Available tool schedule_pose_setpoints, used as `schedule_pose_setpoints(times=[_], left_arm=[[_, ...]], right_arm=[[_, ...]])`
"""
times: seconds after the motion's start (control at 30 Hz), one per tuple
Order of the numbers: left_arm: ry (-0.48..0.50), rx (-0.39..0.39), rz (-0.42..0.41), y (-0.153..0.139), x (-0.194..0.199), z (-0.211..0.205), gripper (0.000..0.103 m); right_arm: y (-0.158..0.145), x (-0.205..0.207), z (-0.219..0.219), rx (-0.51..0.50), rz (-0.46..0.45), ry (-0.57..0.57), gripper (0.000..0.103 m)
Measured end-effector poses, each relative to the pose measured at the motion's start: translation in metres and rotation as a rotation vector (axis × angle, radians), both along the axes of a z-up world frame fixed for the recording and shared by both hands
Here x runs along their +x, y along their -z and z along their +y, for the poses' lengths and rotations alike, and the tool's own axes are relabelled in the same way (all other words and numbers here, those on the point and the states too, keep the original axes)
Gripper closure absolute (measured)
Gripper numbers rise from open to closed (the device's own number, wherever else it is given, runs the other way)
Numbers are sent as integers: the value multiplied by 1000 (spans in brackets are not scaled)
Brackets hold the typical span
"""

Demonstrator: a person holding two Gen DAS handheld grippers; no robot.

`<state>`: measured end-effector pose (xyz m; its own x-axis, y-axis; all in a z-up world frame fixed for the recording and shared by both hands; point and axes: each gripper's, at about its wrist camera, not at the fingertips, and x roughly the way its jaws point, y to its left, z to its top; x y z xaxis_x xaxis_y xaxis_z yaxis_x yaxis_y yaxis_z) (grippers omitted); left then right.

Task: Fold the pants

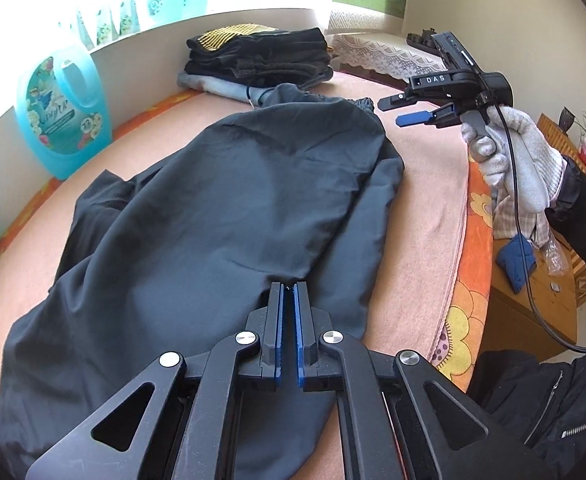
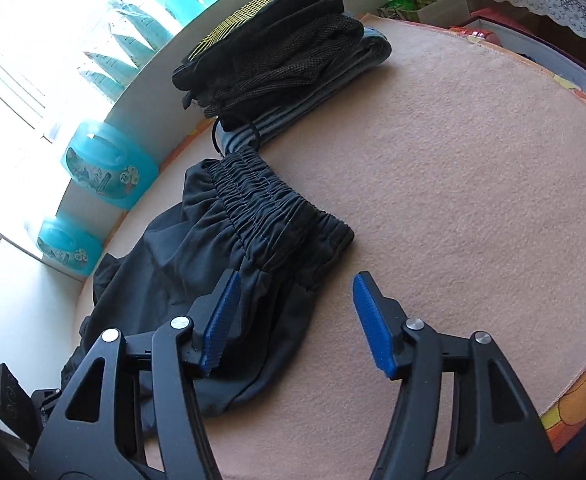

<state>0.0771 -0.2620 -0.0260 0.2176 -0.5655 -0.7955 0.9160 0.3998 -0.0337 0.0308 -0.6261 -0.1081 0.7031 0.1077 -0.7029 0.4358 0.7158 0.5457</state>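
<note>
Dark grey pants (image 1: 221, 208) lie spread on a pink blanket, waistband at the far end. In the right wrist view the gathered elastic waistband (image 2: 277, 212) lies just ahead of my right gripper (image 2: 293, 284), which is open and hovers above the pants' edge. My left gripper (image 1: 289, 286) is shut on a fold of the pants fabric at the near end. The right gripper also shows in the left wrist view (image 1: 401, 110), held in a white-gloved hand above the blanket's right side, apart from the cloth.
A stack of folded dark clothes (image 1: 261, 60) sits beyond the waistband; it also shows in the right wrist view (image 2: 281, 44). Turquoise detergent bottles (image 1: 63, 108) stand along the wall at left. The pink blanket (image 2: 473, 184) extends to the right. A wooden table (image 1: 533, 292) stands beyond the bed's right edge.
</note>
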Motion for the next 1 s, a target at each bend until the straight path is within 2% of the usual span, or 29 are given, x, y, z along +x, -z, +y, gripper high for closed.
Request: schedule_pose_setpoints(times=[0.07,0.1,0.13,0.23,0.37,0.47,0.57,0.63,0.73,0.83,0.9,0.93,0.97,1.0], left_arm=[[14,34,-20,6,-2,-9,81],[24,57,-36,10,-3,-13,69],[37,81,-50,14,-5,-17,66],[49,152,-128,24,-7,-22,66],[13,221,-249,33,-3,-19,66],[-16,204,-252,28,-1,-11,66],[-3,187,-293,23,-7,-4,63],[6,198,-270,27,-5,-4,59],[2,215,-223,36,2,-8,59],[-28,239,-260,44,11,-16,59],[-40,204,-204,43,21,-17,60],[-41,178,-159,42,25,-16,76],[-39,161,-124,41,28,-17,101],[-38,155,-110,42,28,-17,100]], right_arm=[[7,5,-6,56,10,7,40],[10,9,-7,73,16,12,40],[13,12,-8,81,24,20,40],[17,17,-10,120,7,32,37],[17,29,-5,133,-6,26,35],[15,37,1,101,6,30,33],[15,43,4,86,4,21,33],[15,44,3,94,3,35,33],[17,45,0,119,-4,34,33],[16,49,1,105,2,41,33],[16,51,3,95,0,38,34],[17,53,4,88,0,35,40],[18,54,5,84,-1,33,43],[19,55,6,88,-8,36,51]])
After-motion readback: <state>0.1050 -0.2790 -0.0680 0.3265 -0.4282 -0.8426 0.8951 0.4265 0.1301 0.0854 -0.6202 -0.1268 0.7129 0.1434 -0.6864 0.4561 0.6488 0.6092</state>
